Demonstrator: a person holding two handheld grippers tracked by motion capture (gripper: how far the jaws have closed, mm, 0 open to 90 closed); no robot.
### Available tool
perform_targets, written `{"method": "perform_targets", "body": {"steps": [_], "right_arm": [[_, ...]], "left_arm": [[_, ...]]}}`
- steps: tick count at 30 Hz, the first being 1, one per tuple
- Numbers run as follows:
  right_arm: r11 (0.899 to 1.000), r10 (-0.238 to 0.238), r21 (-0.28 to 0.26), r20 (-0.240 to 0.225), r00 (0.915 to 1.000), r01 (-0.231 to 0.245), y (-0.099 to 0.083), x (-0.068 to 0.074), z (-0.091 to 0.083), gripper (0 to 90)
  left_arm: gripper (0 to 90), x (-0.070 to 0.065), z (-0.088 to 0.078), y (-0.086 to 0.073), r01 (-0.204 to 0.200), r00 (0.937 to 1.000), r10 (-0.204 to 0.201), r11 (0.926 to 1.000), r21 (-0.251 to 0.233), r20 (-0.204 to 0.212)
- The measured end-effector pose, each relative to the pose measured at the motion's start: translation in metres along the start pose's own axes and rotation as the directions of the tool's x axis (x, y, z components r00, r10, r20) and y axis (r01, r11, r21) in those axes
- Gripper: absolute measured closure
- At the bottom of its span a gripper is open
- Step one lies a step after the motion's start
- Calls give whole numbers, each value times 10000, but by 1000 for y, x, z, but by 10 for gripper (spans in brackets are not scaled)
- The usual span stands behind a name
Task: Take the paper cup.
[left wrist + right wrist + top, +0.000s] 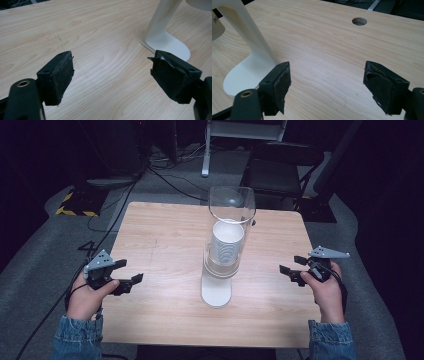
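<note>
We hold the left gripper (127, 272) and right gripper (291, 265) empty, jaws apart, flanking the cup dispenser (226, 251), seemingly poised to reach in.

Dark room, grey floor (30, 270), black chair (277, 170)

Ahead of me, a white stand (216, 292) sits mid-table (160, 235), carrying a clear tube (231, 205) with stacked paper cups (227, 242). A cable hole (359, 21) lies far right. Beyond, a black chair (280, 167).
</note>
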State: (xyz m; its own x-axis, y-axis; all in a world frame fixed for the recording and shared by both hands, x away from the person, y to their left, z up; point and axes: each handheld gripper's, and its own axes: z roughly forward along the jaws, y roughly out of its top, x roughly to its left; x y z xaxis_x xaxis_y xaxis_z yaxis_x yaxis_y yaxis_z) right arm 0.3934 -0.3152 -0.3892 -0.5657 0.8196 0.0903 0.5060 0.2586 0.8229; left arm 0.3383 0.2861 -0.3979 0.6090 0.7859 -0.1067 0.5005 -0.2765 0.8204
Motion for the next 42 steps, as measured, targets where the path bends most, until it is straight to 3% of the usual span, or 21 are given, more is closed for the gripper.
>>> {"method": "perform_targets", "body": {"steps": [14,26,37,42], "right_arm": [[10000,-65,-53,68,10000,65,1,3,1,222],[9957,-907,155,-555,9943,917,11,33,18,219],[9885,-1445,196,-1726,9743,1501,16,67,42,197],[9833,-1705,244,-2268,9589,1806,17,81,49,188]], "left_arm": [[156,2,0,-2,-147,9999,150,9993,336,-85],[157,0,1,-3,-311,9995,308,9983,489,71],[156,-1,3,-6,-437,9990,428,9969,652,154],[156,0,2,-6,-397,9991,384,9967,713,203]]}}
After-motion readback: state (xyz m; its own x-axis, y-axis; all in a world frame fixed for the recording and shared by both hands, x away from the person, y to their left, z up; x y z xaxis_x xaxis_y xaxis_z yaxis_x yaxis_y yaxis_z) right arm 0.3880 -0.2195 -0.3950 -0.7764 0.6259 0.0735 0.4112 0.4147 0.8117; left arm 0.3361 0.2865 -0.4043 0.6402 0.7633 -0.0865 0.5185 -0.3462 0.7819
